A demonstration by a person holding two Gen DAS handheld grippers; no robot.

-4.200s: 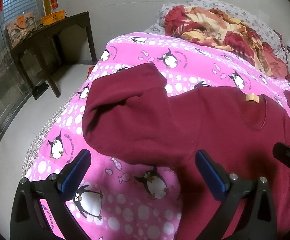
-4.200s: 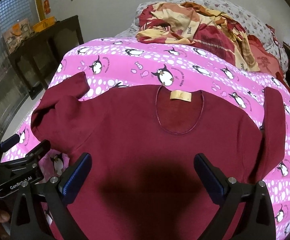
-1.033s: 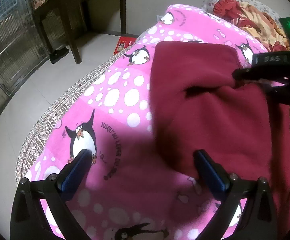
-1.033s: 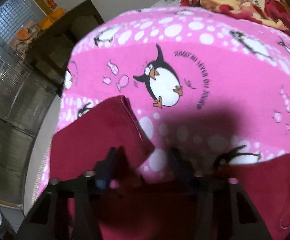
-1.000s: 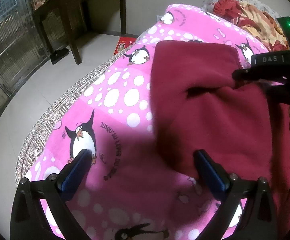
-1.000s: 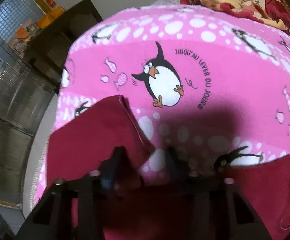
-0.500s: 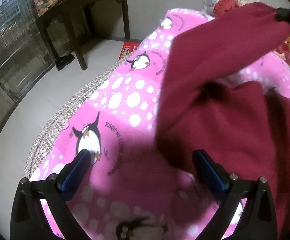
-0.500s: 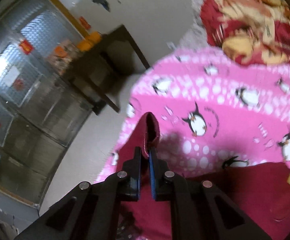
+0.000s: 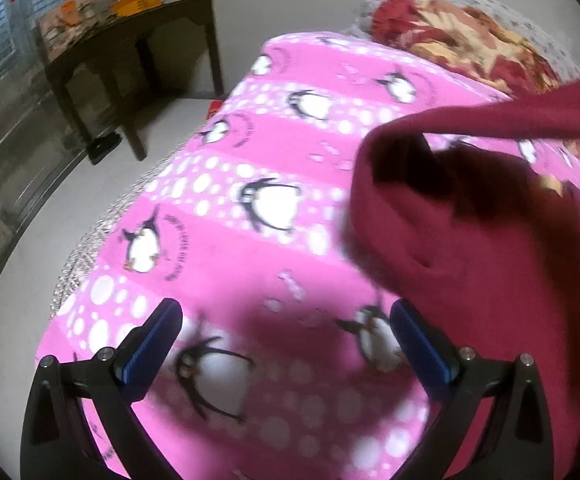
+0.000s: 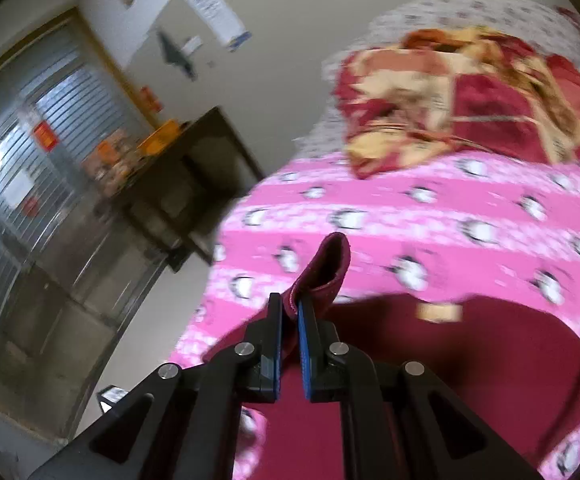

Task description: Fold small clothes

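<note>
The dark red shirt (image 9: pixel 490 248) lies on the pink penguin blanket (image 9: pixel 250 220). Its sleeve (image 10: pixel 326 268) is lifted up in the air. The right gripper (image 10: pixel 289 320) pinches the sleeve end tight. The left gripper (image 9: pixel 286 344) has its fingers spread wide over the blanket, holding nothing.

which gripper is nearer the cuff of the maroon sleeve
Right. The right gripper is shut on the sleeve cuff, lifting it off the bed. The left gripper hangs open over the pink penguin sheet, apart from the shirt.
</note>
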